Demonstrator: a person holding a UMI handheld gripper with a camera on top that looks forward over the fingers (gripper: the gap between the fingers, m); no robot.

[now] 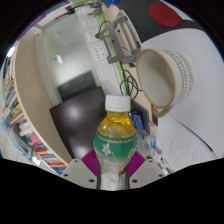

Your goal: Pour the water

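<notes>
A clear bottle [115,135] with a white cap, yellow liquid and a green label sits between my fingers, held up off the surfaces and tilted a little. My gripper [110,166] is shut on it: both purple pads [84,163] press on its lower body. A white bowl or cup [167,77] with a ribbed wall stands beyond the bottle to the right, its open mouth turned toward the bottle's cap. The bottle's base is hidden by my fingers.
A white table [190,135] lies to the right under the bowl. A dark monitor or panel [75,115] sits behind the bottle on the left. A power strip [112,40] and cables lie farther back. Colourful books [20,120] line the left side.
</notes>
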